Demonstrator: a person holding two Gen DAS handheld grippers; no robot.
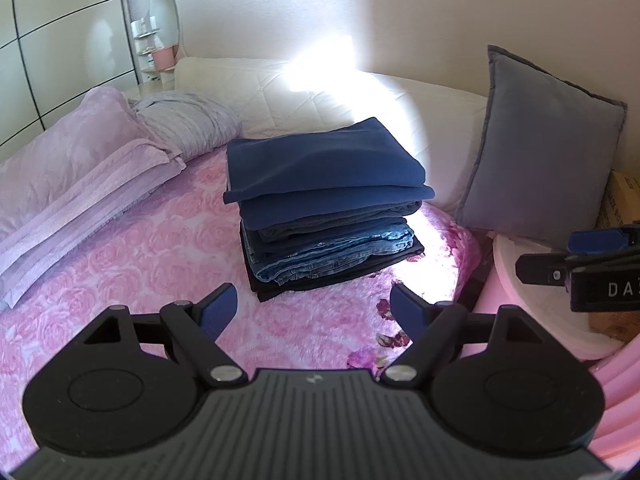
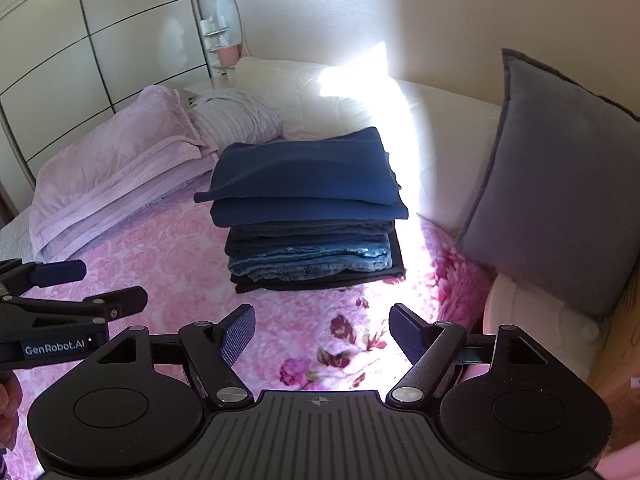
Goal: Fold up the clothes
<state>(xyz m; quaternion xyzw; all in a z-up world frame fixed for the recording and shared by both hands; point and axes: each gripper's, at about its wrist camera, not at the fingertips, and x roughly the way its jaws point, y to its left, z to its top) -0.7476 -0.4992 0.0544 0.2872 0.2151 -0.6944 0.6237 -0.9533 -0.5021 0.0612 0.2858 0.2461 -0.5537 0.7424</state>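
Note:
A stack of folded clothes (image 1: 324, 200) sits on the pink floral bedspread (image 1: 140, 272), with a dark blue garment on top, jeans below and a black piece at the bottom. It also shows in the right wrist view (image 2: 308, 208). My left gripper (image 1: 314, 312) is open and empty, a little short of the stack. My right gripper (image 2: 322, 334) is open and empty, also short of the stack. The right gripper shows at the right edge of the left wrist view (image 1: 560, 256), and the left gripper shows at the left edge of the right wrist view (image 2: 92, 284).
A grey cushion (image 1: 540, 160) leans against the white headboard (image 1: 320, 92) right of the stack. Folded lilac bedding and pillows (image 1: 88, 168) lie on the left. A white round stool (image 1: 536, 300) stands beside the bed on the right. A wardrobe (image 1: 52, 40) lines the left wall.

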